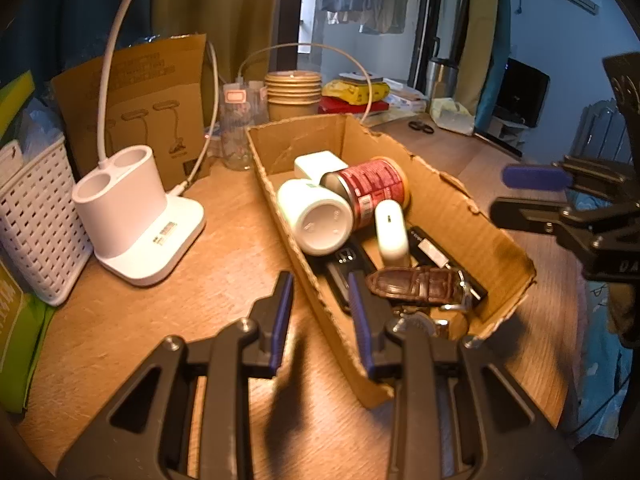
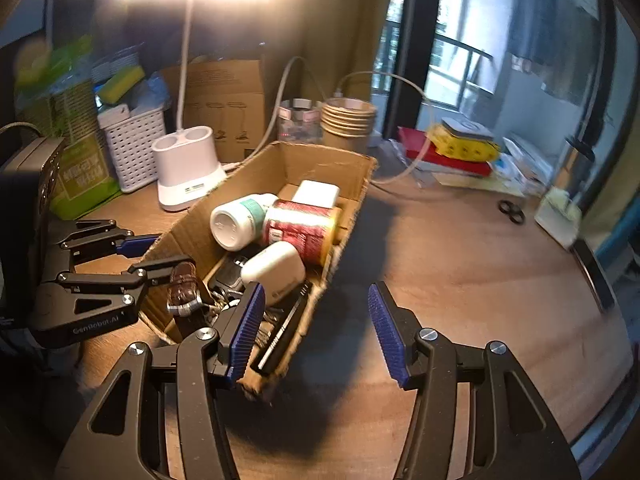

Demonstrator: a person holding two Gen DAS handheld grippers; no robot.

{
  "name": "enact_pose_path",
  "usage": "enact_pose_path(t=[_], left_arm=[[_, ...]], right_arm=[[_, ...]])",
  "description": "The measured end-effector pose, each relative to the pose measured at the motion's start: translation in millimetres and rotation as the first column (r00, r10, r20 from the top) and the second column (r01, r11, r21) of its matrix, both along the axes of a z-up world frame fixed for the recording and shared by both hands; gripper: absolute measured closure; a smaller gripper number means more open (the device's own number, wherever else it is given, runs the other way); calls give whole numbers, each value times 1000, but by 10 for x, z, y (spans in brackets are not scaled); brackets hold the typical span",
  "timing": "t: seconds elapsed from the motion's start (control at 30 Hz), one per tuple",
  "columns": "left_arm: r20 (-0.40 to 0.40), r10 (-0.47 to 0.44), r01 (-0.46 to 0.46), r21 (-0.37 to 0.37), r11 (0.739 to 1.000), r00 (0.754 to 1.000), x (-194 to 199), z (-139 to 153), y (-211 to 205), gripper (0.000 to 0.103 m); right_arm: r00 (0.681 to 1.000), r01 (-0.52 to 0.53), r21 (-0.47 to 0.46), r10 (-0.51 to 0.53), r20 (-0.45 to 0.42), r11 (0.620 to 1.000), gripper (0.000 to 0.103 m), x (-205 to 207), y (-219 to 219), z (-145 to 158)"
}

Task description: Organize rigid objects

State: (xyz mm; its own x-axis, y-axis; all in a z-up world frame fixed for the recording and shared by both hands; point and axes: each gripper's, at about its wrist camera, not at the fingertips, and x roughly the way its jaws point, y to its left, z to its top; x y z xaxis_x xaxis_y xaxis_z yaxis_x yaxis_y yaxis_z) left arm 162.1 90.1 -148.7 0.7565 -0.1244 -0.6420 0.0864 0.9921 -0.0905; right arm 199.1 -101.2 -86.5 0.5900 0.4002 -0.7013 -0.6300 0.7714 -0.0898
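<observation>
An open cardboard box (image 1: 448, 208) lies on the wooden desk. In it are a white bottle (image 1: 320, 216) on its side, a red can (image 1: 372, 188), a white block (image 1: 320, 164), a white oval case (image 1: 390, 236), a car key (image 1: 344, 258) and a brown watch strap (image 1: 416, 284). My left gripper (image 1: 320, 316) is shut on the box's left wall near its front corner, one finger outside and one inside. My right gripper (image 2: 316, 332) is open and empty above the box's (image 2: 304, 164) other front corner. It shows at the right of the left wrist view, right gripper (image 1: 520, 196).
Left of the box stand a white lamp base (image 1: 136, 216) with a cable and a white perforated basket (image 1: 36, 220). Behind it are a brown carton (image 1: 140, 100), a glass jar (image 1: 236, 136) and stacked paper cups (image 1: 294, 92). Books (image 2: 464, 140) and scissors (image 2: 512, 212) lie at the far right.
</observation>
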Motion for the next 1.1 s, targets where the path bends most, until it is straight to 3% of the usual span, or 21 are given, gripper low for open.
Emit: enact_pose_path(t=[0.4, 0.5, 0.6, 0.83, 1.0, 1.07, 1.1], left_arm=[[12, 5, -5, 18, 1000, 1000, -2, 10, -24, 73], [24, 24, -25, 51, 998, 999, -28, 33, -69, 73], [62, 47, -51, 60, 997, 997, -105, 133, -90, 73], [132, 88, -93, 30, 995, 987, -326, 470, -117, 72], [195, 80, -87, 24, 996, 977, -525, 764, -246, 63], [213, 85, -89, 9, 996, 973, -603, 865, -291, 46], [229, 88, -90, -4, 996, 969, -644, 924, -302, 44]], right_arm=[[984, 180, 86, -180, -12, 980, 46, -200, -443, 96], [976, 217, 110, -217, -13, 970, 46, -245, -546, 170], [973, 230, 120, -231, 0, 966, 40, -298, -619, 238], [967, 249, 146, -255, 26, 957, 40, -439, -780, 412], [962, 255, 162, -266, 51, 953, 40, -543, -850, 553], [962, 255, 165, -267, 61, 953, 40, -579, -881, 605], [961, 253, 166, -267, 67, 953, 40, -599, -887, 634]])
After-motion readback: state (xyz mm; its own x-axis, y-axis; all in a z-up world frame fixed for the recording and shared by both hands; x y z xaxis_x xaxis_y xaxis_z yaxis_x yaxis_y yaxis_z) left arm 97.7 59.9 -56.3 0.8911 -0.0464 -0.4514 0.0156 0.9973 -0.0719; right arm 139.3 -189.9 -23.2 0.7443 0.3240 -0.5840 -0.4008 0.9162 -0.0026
